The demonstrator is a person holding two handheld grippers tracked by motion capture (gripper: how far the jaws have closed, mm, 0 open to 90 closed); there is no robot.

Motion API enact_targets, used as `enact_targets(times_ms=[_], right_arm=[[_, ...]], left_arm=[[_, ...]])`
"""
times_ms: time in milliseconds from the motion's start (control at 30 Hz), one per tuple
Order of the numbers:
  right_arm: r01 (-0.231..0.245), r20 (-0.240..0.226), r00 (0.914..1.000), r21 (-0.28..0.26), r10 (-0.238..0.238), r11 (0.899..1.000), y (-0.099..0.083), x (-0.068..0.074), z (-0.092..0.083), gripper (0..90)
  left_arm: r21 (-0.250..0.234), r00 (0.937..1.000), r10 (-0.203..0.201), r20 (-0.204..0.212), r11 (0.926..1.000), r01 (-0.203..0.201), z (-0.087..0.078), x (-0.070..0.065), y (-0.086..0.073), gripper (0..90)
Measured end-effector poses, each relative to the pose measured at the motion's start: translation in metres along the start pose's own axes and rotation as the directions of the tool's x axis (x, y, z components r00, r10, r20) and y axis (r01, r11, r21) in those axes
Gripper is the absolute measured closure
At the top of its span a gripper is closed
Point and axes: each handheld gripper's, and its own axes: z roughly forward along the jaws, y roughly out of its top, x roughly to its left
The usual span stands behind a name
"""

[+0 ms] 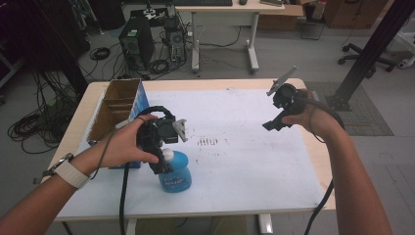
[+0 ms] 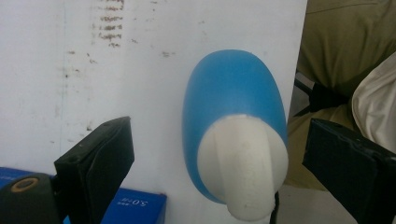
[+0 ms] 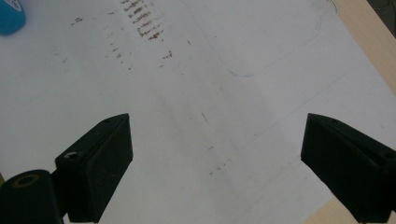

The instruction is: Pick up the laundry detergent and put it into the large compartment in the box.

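A blue bottle [image 1: 176, 172] with a white cap [image 2: 245, 163] stands upright on the white sheet [image 1: 235, 147] near the table's front left. My left gripper [image 1: 164, 161] hangs just above the cap, pointing down. In the left gripper view the cap sits between the wide-apart black jaws without touching either, so this gripper [image 2: 219, 158] is open. My right gripper [image 1: 271, 125] is held over the right side of the sheet, far from the bottle. Its jaws stand wide apart with nothing between them, so it [image 3: 215, 163] is open over bare sheet.
An open cardboard box [image 1: 117, 105] with blue sides stands at the table's left edge, right beside my left hand. Brown smudges [image 1: 208, 142] mark the sheet's middle. The wooden table edge [image 3: 369, 42] runs along the right.
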Motion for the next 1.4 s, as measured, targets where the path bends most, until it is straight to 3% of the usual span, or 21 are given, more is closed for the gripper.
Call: enact_targets(times_ms=[667, 1200, 1400], right_arm=[[-0.007, -0.001, 1.0000, 0.000, 0.007, 1.000, -0.003, 0.000, 0.000, 9.2], [-0.010, -0.001, 0.9999, -0.006, 0.010, 1.000, -0.006, 0.000, -0.002, 9.2], [-0.015, 0.002, 0.9999, -0.006, 0.015, 1.000, -0.008, 0.000, -0.004, 9.2]], left_arm=[[0.010, 0.9998, 0.006, 0.021, 0.9999, -0.006, 0.020, -0.001, 0.002, 10.6], [0.023, 0.9991, 0.010, 0.041, 0.9997, -0.011, 0.030, -0.001, 0.001, 17.7], [0.031, 0.9982, 0.022, 0.055, 0.9992, -0.024, 0.034, -0.002, 0.000, 25.5]])
